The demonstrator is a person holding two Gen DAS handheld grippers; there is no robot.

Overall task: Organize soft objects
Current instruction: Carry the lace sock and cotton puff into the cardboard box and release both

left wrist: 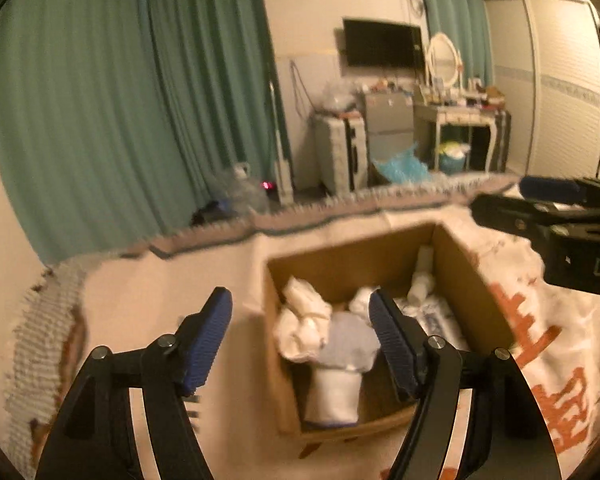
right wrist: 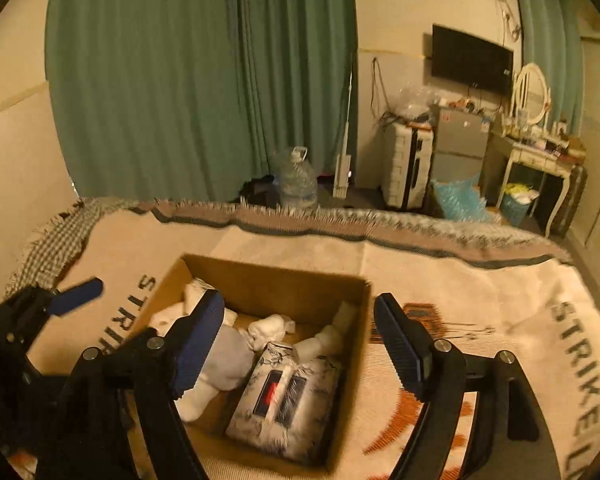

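While we are looking through the left wrist view, our left hand-held gripper [left wrist: 300, 336] is gaping wide and empty above a cardboard box [left wrist: 284, 364] holding crumpled white cloths [left wrist: 304, 320] on a printed blanket [left wrist: 148, 296]. Through the right view, our right hand-held gripper [right wrist: 298, 342] is also spreading wide, hovering over a patterned tissue pack [right wrist: 288, 396] lying inside.

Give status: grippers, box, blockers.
Left gripper open, empty, above the box. Right gripper open, empty. Socks and tissue pack inside the box on the blanket. Nothing blocking.
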